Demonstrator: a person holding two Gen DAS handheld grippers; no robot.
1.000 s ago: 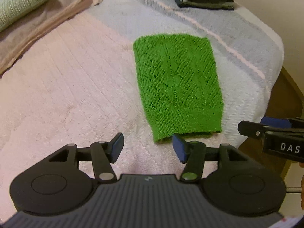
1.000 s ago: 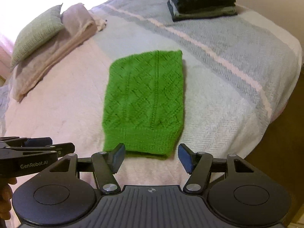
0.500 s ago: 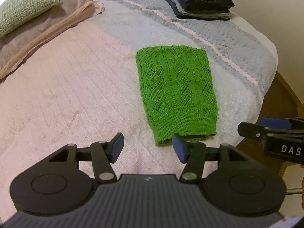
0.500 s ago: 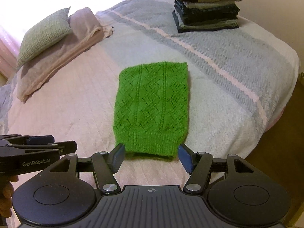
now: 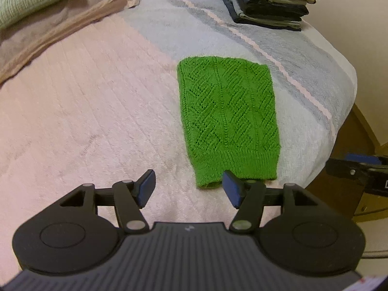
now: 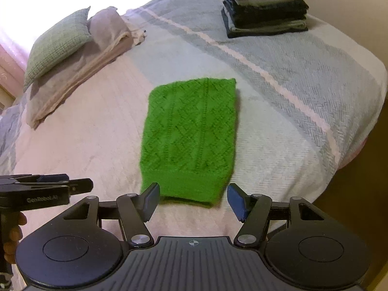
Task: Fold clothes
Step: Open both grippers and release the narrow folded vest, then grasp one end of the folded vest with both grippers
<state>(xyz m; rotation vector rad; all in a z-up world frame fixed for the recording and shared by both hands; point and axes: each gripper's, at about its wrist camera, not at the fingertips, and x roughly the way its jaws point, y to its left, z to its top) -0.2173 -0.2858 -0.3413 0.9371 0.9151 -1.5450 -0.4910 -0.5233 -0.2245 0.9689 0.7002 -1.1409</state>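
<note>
A bright green knitted garment (image 5: 228, 121) (image 6: 191, 135) lies flat on the bed, folded into a long rectangle with its ribbed hem nearest me. My left gripper (image 5: 189, 188) hangs open above the pink bedcover, just left of the hem's near corner, holding nothing. My right gripper (image 6: 193, 200) is open too, its fingers spread on either side of the hem and raised off it. In the right wrist view the left gripper (image 6: 80, 185) shows at the left edge, and in the left wrist view the right gripper (image 5: 339, 167) shows at the right edge.
A stack of folded dark clothes (image 5: 269, 2) (image 6: 265, 7) sits at the bed's far right corner. A green pillow (image 6: 58, 46) on a folded beige blanket (image 6: 80, 72) lies far left. The bed's right edge (image 5: 344, 111) drops to a wooden floor.
Both grippers have drawn back and risen from the garment, so it looks smaller and farther away. Both stay open. The garment has not moved.
</note>
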